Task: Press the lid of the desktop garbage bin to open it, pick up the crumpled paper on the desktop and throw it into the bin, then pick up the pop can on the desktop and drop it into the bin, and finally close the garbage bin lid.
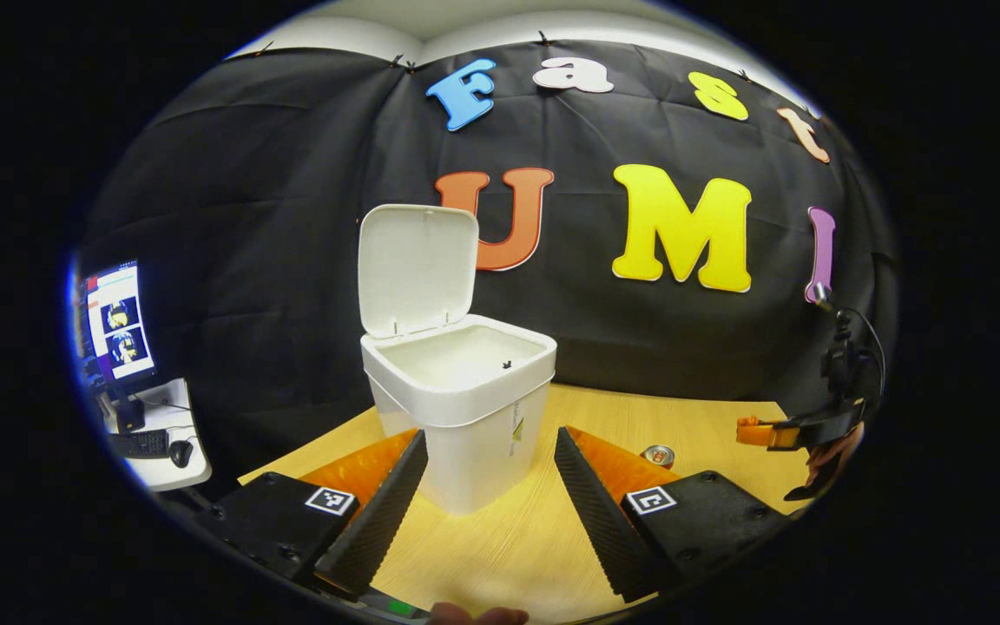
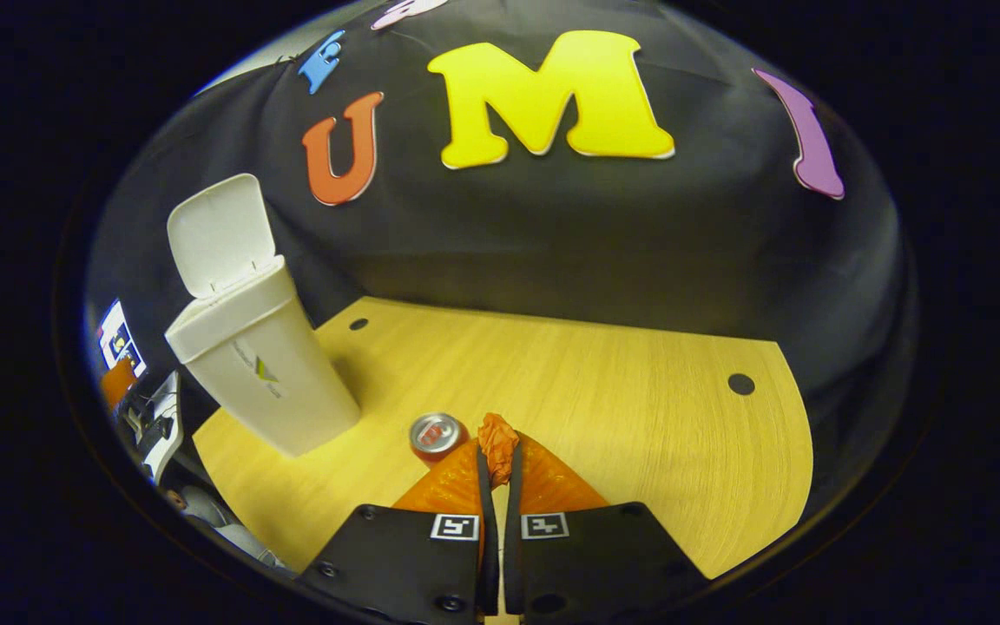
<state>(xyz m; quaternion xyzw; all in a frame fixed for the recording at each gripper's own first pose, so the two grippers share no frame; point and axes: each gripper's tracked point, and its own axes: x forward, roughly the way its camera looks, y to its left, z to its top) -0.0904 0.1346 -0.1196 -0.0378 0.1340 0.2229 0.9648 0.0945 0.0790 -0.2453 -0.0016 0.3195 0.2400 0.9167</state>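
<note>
Crumpled paper (image 2: 497, 444), an orange wad, sits pinched at the tips of the right tongs (image 2: 498, 460), both fingers closed tight on it w/ hardly a gap between them, held above the tabletop (image 2: 639, 408). Just beside the wad, to its left in the right gripper view, the pop can (image 2: 436, 434) stands upright on the wood, untouched. Farther left and back, near the cloth wall, the garbage bin (image 1: 465, 408) stands w/ its lid (image 1: 417, 269) flipped up and the mouth open. Left tongs (image 1: 490, 486) are spread wide, empty, low in front of the bin w/ a finger to either side of it, not touching. Step in hand appears to be the paper's carry: lid press done, paper gripped, drop not yet made. Next move likely calls for swinging the right tongs over the open rim, clear of the raised lid, then releasing; can and lid closing remain.
</note>
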